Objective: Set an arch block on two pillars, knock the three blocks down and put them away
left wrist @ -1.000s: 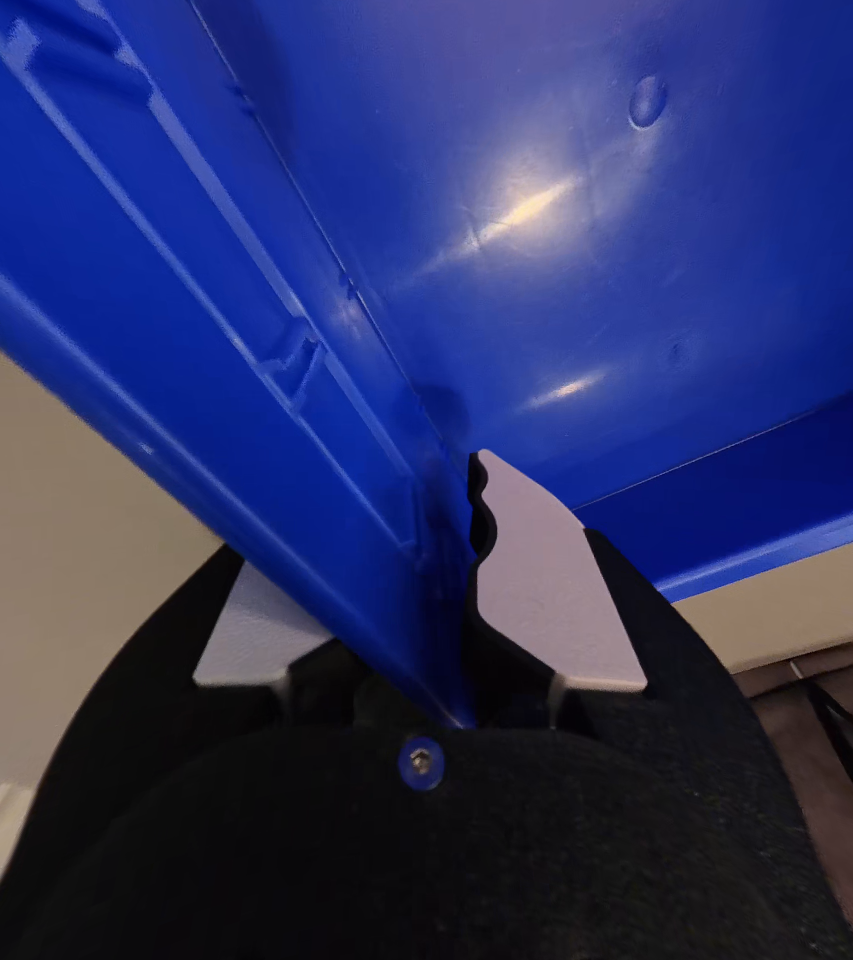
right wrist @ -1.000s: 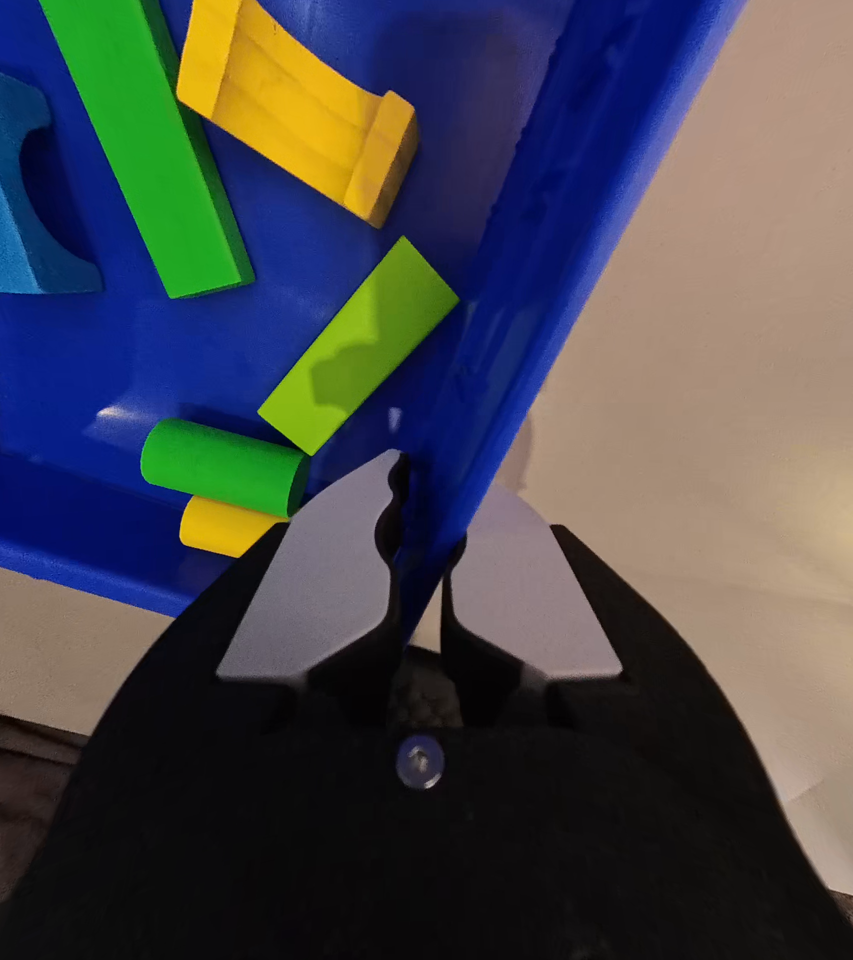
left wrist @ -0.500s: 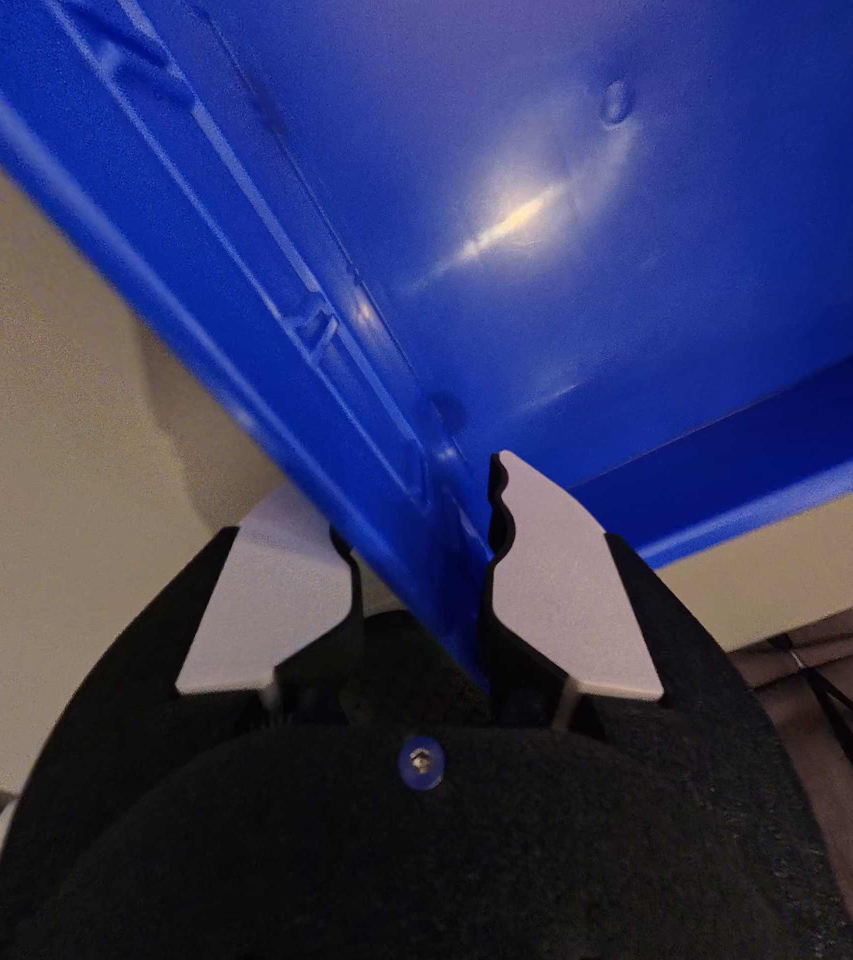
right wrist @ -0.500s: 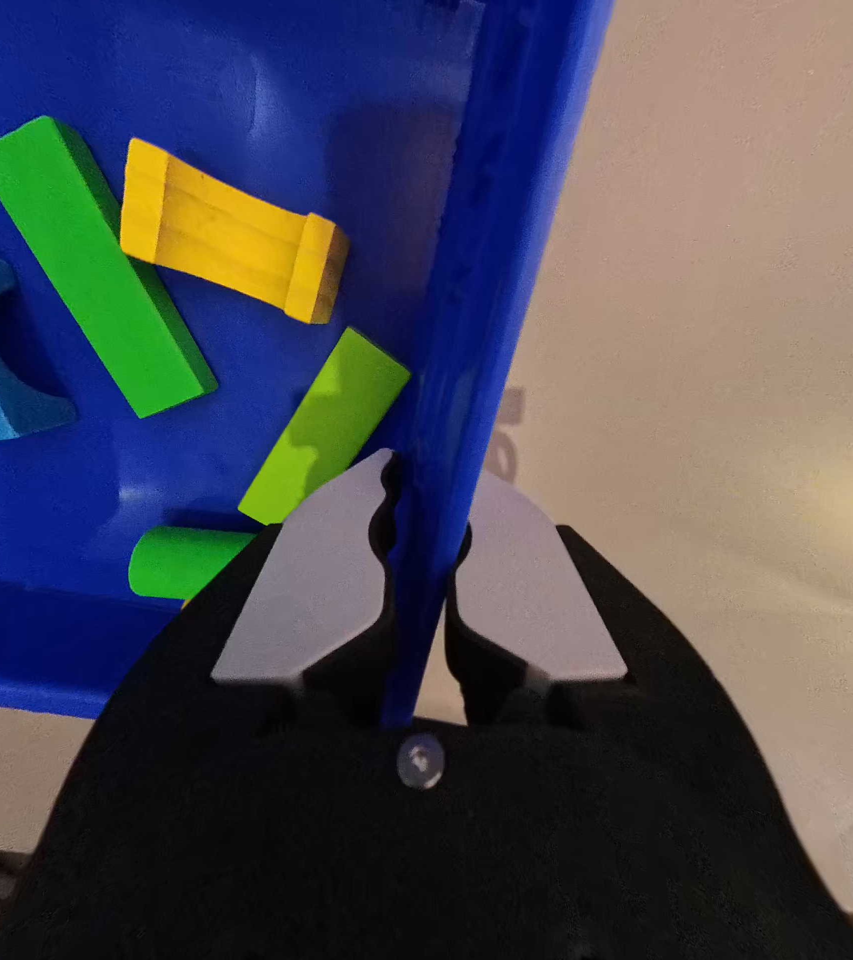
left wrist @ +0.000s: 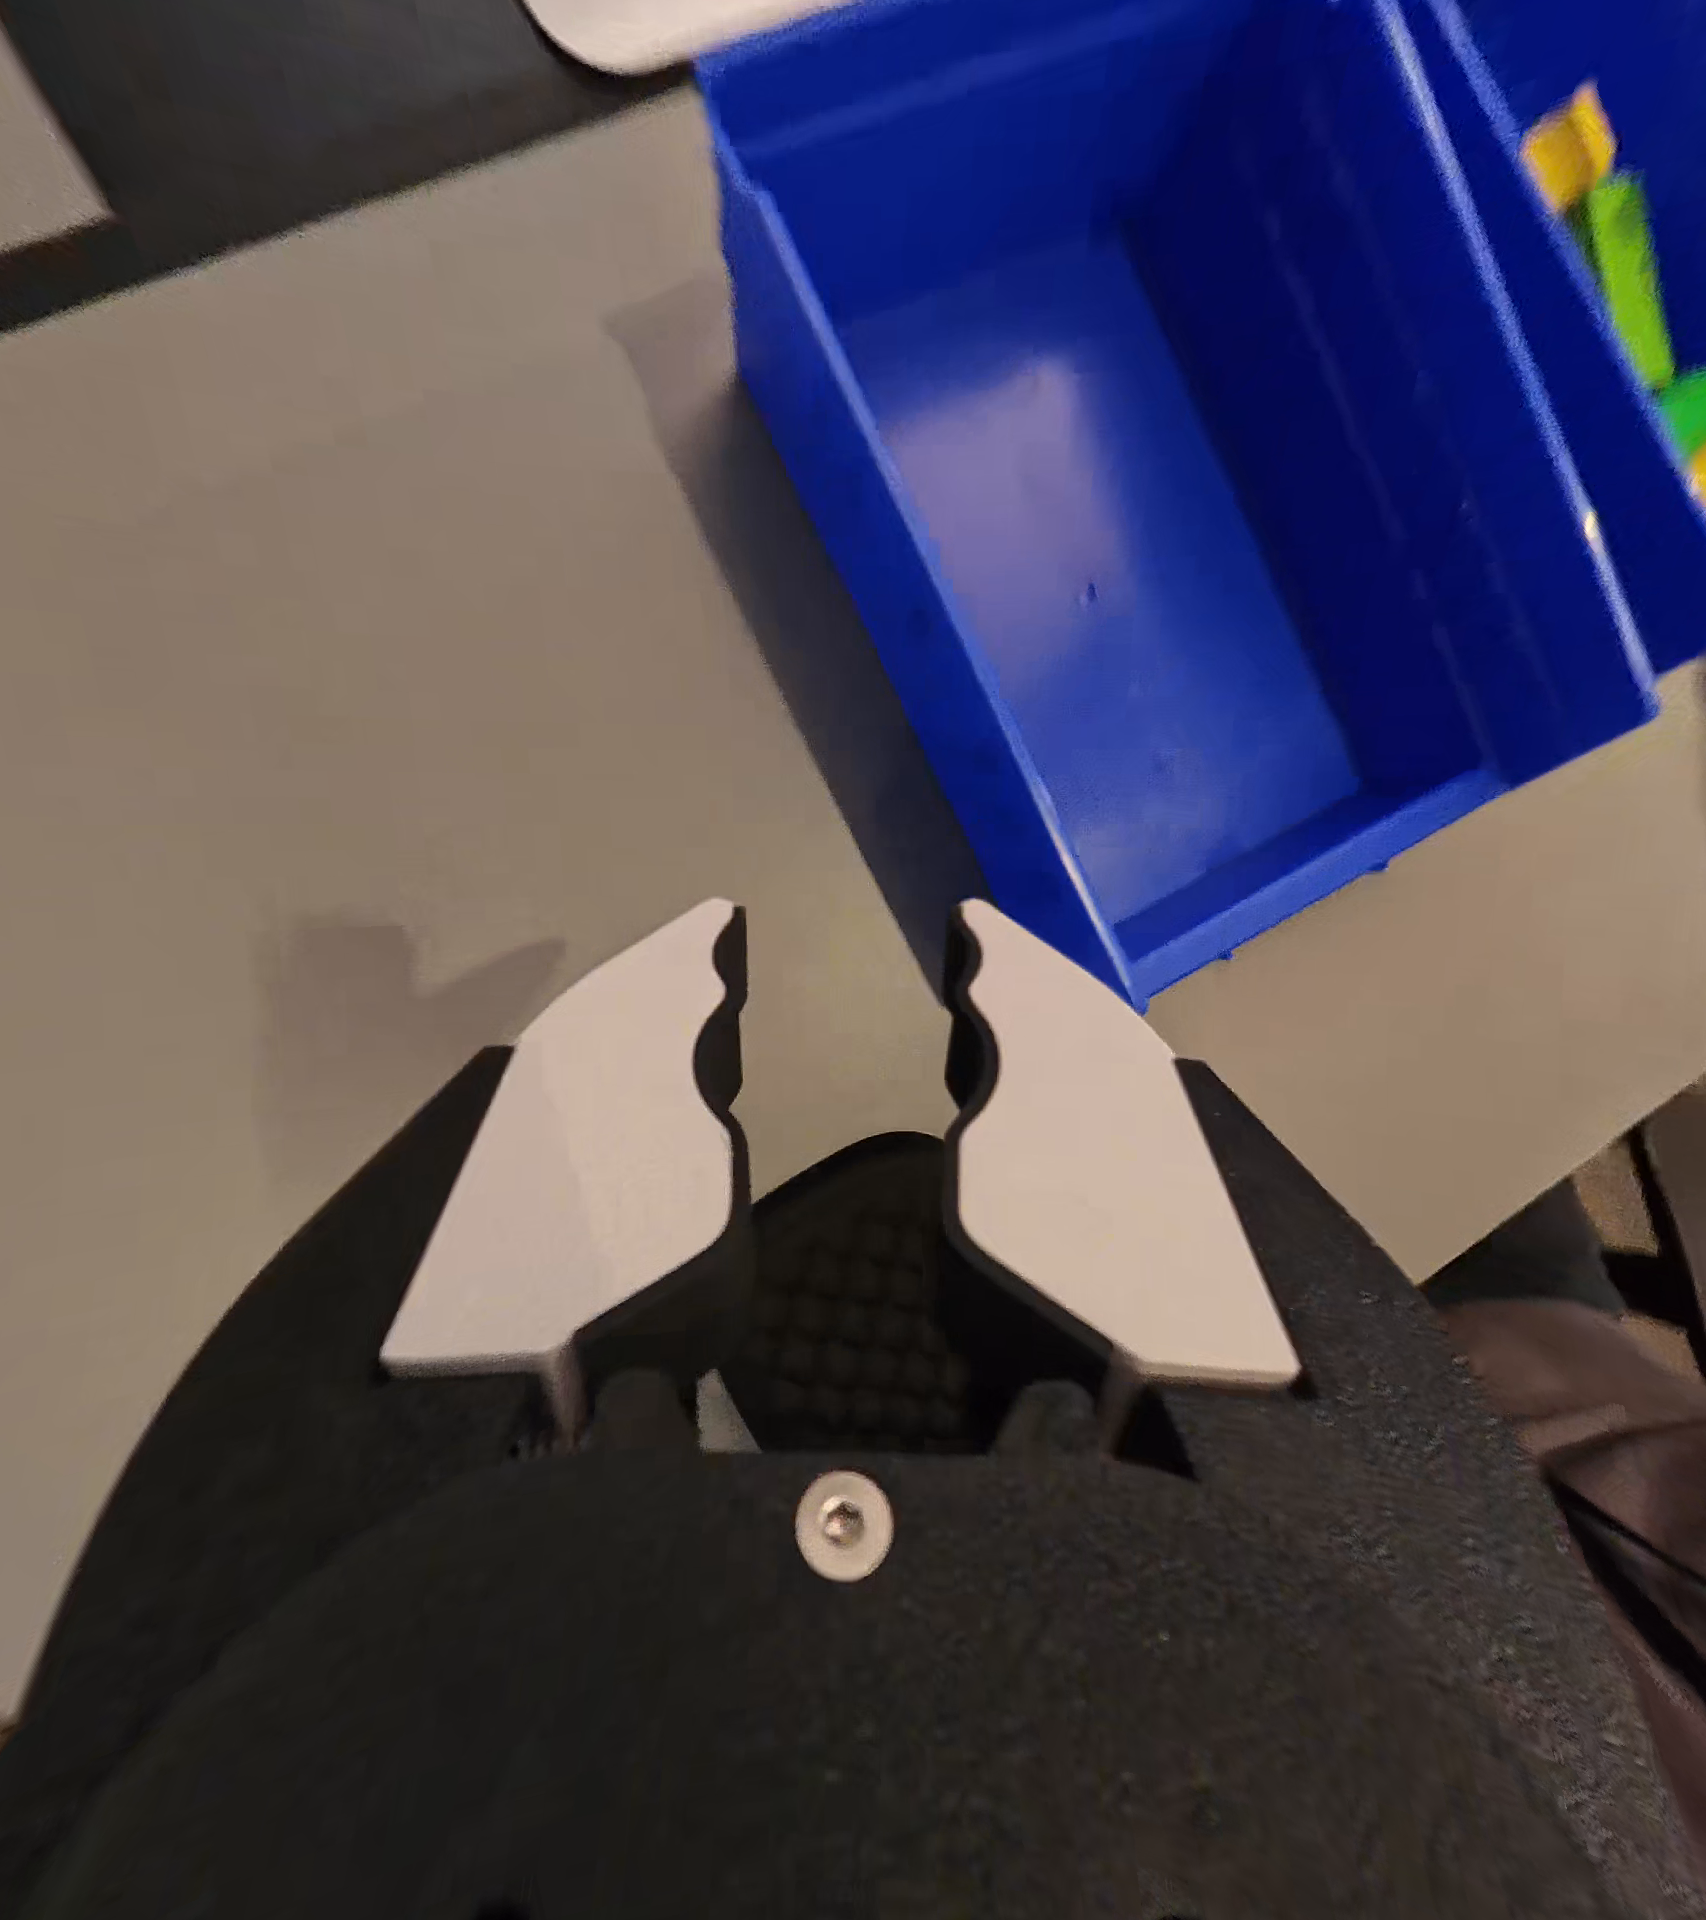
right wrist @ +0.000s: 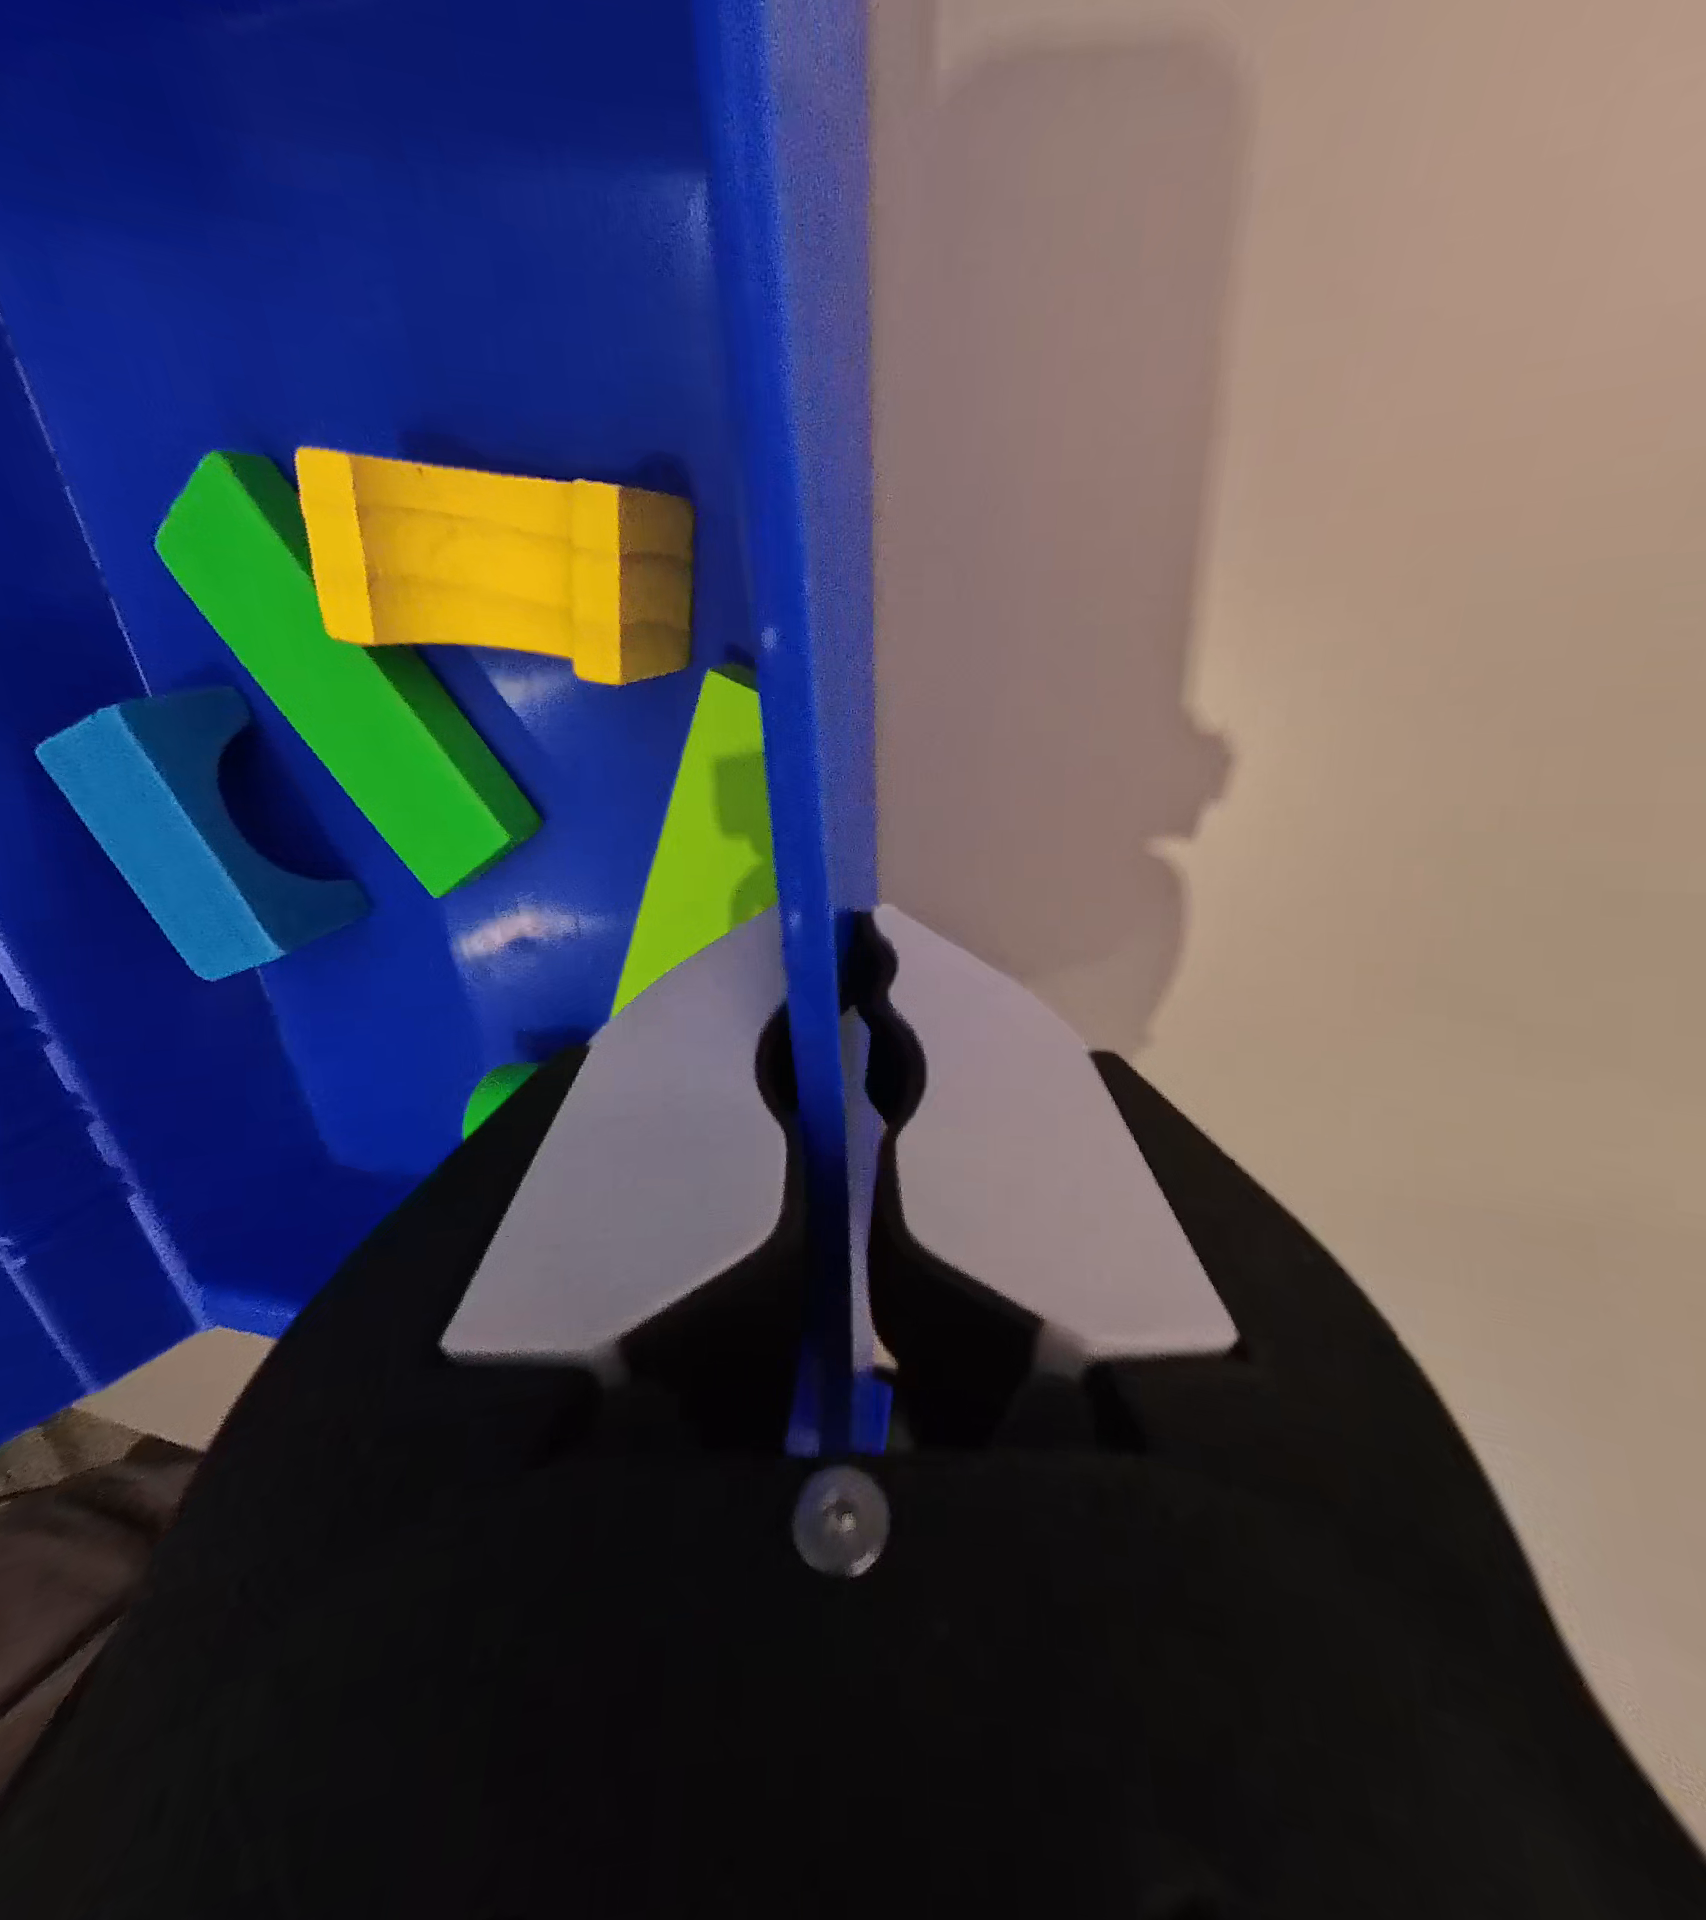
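Note:
My right gripper (right wrist: 828,925) is shut on the right wall of a blue bin (right wrist: 807,416), one finger inside and one outside. In the bin lie a yellow block (right wrist: 485,566), a dark green plank (right wrist: 340,665), a blue arch block (right wrist: 174,831), a light green block (right wrist: 703,831) and a green cylinder (right wrist: 496,1101), partly hidden by my fingers. My left gripper (left wrist: 844,935) is open and empty over the grey table (left wrist: 309,623). It is just off the near left corner of an empty blue bin (left wrist: 1140,520).
In the left wrist view the bin with the blocks (left wrist: 1659,62) stands right beside the empty bin, at the far right. The table's front edge runs at the lower right, with dark fabric (left wrist: 1659,1455) below it. A pale object (left wrist: 641,31) lies at the table's far edge. One gripper's finger ends stand about 55 cm off the other's.
My left gripper has let go of the blue bin wall, opened and pulled back over the table. My right gripper still grips its wall, and the bin has turned in its view.

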The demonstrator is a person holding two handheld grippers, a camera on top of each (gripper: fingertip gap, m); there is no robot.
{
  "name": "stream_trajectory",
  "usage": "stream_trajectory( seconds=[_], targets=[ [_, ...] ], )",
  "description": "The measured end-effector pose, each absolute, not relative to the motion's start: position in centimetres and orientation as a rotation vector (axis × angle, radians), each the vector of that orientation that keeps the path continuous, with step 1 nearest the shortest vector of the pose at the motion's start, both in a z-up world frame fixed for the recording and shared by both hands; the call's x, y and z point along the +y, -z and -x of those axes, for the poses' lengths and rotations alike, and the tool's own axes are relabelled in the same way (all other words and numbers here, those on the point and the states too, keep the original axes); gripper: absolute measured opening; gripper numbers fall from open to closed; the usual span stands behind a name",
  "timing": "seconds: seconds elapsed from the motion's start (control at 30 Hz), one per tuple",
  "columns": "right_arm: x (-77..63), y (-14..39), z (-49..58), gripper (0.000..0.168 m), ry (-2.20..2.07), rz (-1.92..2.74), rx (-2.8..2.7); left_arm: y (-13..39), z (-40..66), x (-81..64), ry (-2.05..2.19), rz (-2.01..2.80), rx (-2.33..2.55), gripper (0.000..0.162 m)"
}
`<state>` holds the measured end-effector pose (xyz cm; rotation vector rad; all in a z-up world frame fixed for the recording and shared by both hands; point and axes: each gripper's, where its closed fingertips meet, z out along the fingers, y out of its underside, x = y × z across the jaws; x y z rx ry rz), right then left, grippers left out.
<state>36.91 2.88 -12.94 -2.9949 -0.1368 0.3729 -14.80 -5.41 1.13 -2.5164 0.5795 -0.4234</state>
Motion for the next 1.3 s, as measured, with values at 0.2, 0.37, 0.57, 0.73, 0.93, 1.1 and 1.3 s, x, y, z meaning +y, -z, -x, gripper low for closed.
stream_trajectory(
  seconds=[0.2, 0.37, 0.57, 0.73, 0.93, 1.1, 1.3],
  targets=[
    [1.3, 9.8, -37.4, 0.007, -0.411, 3.020, -0.107, -4.9, 19.8, -5.5, 0.580, 2.303, 0.359, 0.042],
    [2.7, 1.9, -35.5, 0.007, -0.288, 2.952, -0.161, -6.7, 22.5, -5.0, 0.544, 2.198, 0.236, 0.052],
    [5.7, -5.7, -25.1, 0.006, -0.158, 2.902, -0.398, -6.4, 25.1, -4.6, 0.456, 2.217, 0.059, 0.095],
    [7.6, -5.2, -9.6, 0.007, -0.256, 2.838, -0.718, -9.7, 26.2, -3.8, 0.530, 2.019, -0.045, 0.103],
    [5.9, -0.4, 8.9, 0.007, -0.538, 2.804, -1.035, -13.4, 28.7, -5.3, 0.578, 1.783, -0.190, 0.093],
    [4.1, 2.9, 17.9, 0.006, -0.532, 2.787, -1.219, -14.1, 28.3, -6.5, 0.555, 1.784, -0.166, 0.094],
    [4.4, 8.8, 21.7, 0.007, -0.578, 2.800, -1.159, -13.7, 26.4, -6.4, 0.540, 1.844, -0.070, 0.092]
  ],
)
